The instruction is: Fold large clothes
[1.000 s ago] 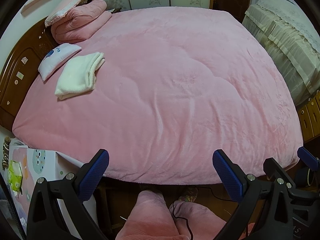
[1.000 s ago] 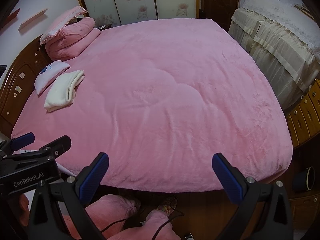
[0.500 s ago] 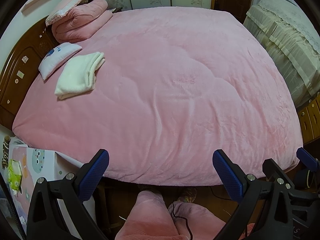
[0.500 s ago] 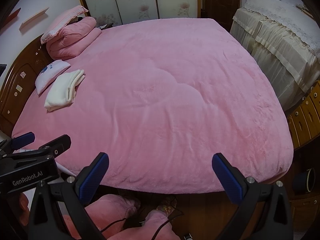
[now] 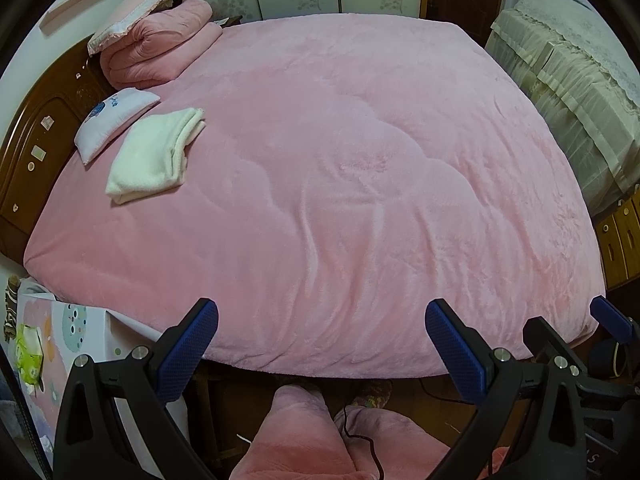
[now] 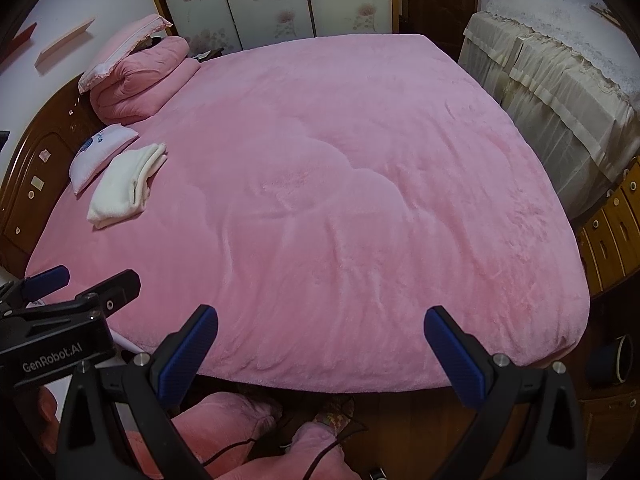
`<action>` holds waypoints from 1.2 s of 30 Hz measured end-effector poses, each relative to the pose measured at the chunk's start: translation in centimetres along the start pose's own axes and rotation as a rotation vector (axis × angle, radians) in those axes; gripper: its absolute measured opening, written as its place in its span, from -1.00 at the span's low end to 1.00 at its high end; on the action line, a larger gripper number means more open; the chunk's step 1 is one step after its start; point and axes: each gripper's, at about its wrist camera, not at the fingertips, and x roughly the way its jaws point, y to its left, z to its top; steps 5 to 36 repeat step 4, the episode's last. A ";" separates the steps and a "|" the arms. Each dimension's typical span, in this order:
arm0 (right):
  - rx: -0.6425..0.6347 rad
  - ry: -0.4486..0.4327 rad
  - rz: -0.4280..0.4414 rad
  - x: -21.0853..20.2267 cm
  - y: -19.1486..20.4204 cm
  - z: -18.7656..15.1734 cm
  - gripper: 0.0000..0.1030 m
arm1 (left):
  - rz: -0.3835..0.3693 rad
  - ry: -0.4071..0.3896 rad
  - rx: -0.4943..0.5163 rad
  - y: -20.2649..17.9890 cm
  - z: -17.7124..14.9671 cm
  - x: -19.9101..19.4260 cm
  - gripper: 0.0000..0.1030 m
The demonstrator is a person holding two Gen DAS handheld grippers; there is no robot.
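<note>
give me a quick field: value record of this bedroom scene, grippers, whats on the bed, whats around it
left gripper: open, empty, held above the near edge of the bed
right gripper: open, empty, beside the left one
pink blanket: spread flat over the whole bed
white folded cloth: on the blanket, near the headboard
small white pillow: next to the folded cloth
rolled pink quilt: far corner by the headboard, a pink pillow on top
folding: not yet begun
</note>
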 end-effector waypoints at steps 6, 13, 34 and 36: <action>-0.001 0.002 0.005 0.4 -0.9 0.8 1.00 | 0.002 0.000 0.004 -0.5 0.4 0.3 0.99; -0.001 0.002 0.005 0.4 -0.9 0.8 1.00 | 0.002 0.000 0.004 -0.5 0.4 0.3 0.99; -0.001 0.002 0.005 0.4 -0.9 0.8 1.00 | 0.002 0.000 0.004 -0.5 0.4 0.3 0.99; -0.001 0.002 0.005 0.4 -0.9 0.8 1.00 | 0.002 0.000 0.004 -0.5 0.4 0.3 0.99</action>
